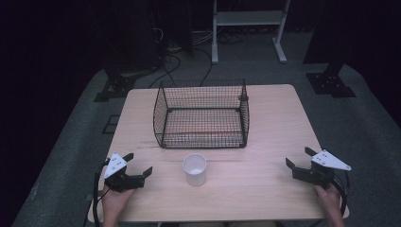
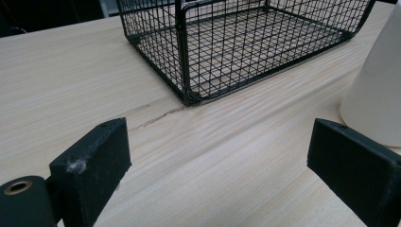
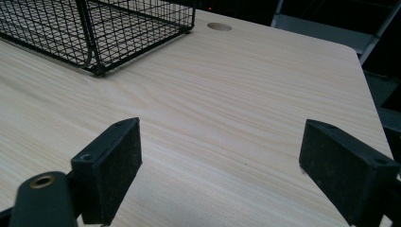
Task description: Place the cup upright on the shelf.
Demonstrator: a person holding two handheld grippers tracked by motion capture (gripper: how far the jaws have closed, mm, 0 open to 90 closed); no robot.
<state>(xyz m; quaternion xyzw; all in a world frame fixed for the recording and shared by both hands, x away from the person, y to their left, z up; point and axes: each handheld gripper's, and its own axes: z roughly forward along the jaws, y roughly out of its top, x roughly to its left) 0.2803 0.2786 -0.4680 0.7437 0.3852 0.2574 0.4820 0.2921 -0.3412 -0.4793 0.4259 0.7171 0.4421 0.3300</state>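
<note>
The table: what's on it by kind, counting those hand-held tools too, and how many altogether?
Wire basket: 1
White cup: 1
Hand-held grippers: 2, the left gripper and the right gripper, both with jaws apart
Total: 4

Pale wood-grain table (image 1: 265, 142), fine lengthwise streaks; I spot thin dark crack line (image 2: 156, 117) near basket corner. Black wire basket (image 1: 202, 116) at 12 o'clock, small square grid mesh. White cup (image 1: 195, 169) at centre, plain. My left gripper (image 1: 138, 163) at 8 o'clock, right gripper (image 1: 299, 157) at 4 o'clock: black jaws, light grey top plates. Floor (image 1: 378, 156) dark grey.
</note>
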